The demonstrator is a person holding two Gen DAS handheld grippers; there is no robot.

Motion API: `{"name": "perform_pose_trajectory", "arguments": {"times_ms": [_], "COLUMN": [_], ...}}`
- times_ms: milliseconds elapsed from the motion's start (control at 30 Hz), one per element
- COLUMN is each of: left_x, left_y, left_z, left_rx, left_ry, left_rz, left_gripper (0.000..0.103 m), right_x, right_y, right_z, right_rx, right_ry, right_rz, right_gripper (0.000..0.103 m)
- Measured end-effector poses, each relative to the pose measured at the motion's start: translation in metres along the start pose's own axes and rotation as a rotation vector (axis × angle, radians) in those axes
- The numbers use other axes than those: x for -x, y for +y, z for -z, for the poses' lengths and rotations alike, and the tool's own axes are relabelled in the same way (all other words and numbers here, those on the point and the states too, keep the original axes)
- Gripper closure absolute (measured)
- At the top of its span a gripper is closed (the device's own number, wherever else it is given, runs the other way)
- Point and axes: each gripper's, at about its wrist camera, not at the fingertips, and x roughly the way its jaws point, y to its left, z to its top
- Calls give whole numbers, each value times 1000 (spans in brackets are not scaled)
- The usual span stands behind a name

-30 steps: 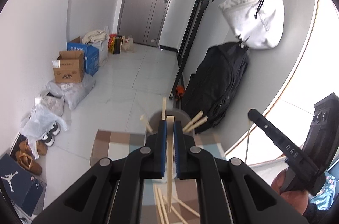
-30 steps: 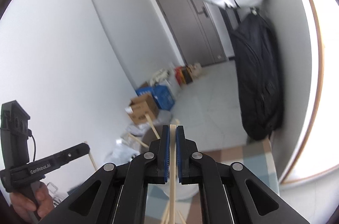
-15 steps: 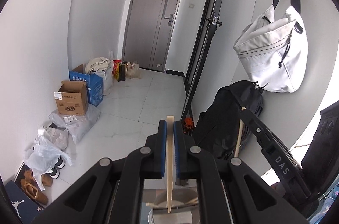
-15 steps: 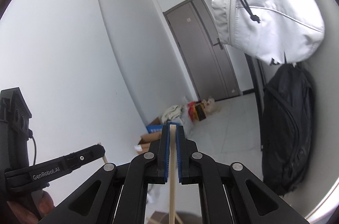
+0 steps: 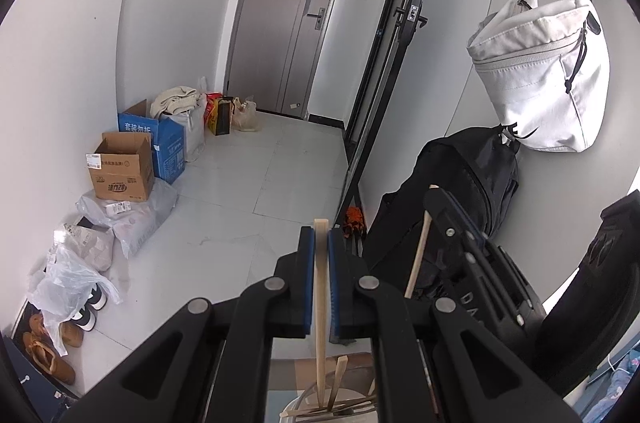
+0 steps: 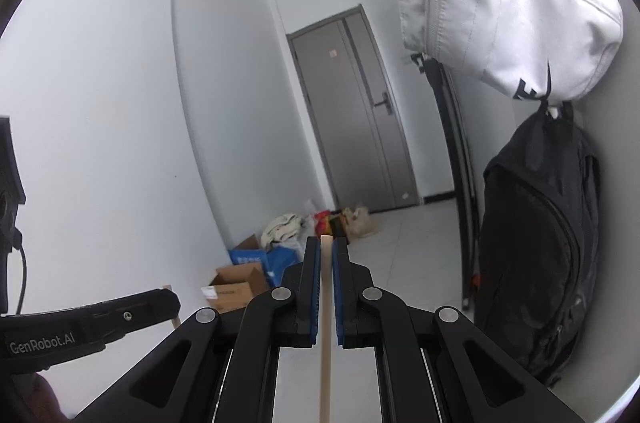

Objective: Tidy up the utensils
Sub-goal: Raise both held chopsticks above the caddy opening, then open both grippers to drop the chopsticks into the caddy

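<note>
Chopsticks feel light, stiff and slippery to me, one pinched near its top in each closed gripper, the left's hanging just above the holder cup.

White bag hanging, black backpack below, cardboard boxes, grey door

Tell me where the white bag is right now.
The white bag hangs on the wall at the upper right of the left wrist view, directly above the black backpack and right of the dark door frame.
</note>
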Motion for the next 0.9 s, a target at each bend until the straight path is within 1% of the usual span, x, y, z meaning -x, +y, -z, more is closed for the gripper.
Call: {"name": "perform_pose_trajectory", "arguments": {"times_ms": [100,200,233,267,367,433,500,600,700,800,833,900], "left_x": [-4,-4,-2,-2,-2,-2,-2,0,1,5,7,6], "left_y": [2,5,7,6,0,-4,-8,-14,-15,-15,-15,-16], "left_z": [-1,1,2,2,2,4,5,12,18,21,22,24], "left_rx": [3,-1,2,3,-26,-43,-61,-99,-109,-106,-102,-94], "left_ry": [-1,-5,-8,-7,-8,-11,2,24,68,96,113,161], "left_rz": [28,24,37,47,45,66,81,95,112,147,164,199], "left_gripper": [101,100,100,100,100,100,100,100,100,100,100,100], "right_x": [0,7,10,15,24,29,34,42,54,64,69,78], "right_y": [6,6,5,5,11,14,14,10,1,-12,-17,-24], "right_z": [11,16,16,16,18,25,28,31,36,40,42,44], "right_rx": [28,13,12,0,40,59,63,63,45,17,-2,-17], "right_ry": [-22,-25,-21,-21,-27,-19,-15,15,58,121,145,185], "right_rz": [11,20,29,12,-3,-8,-22,-33,-50,-82,-101,-119], "right_gripper": [98,98,98,98,98,98,98,98,98,98,95,95]}}
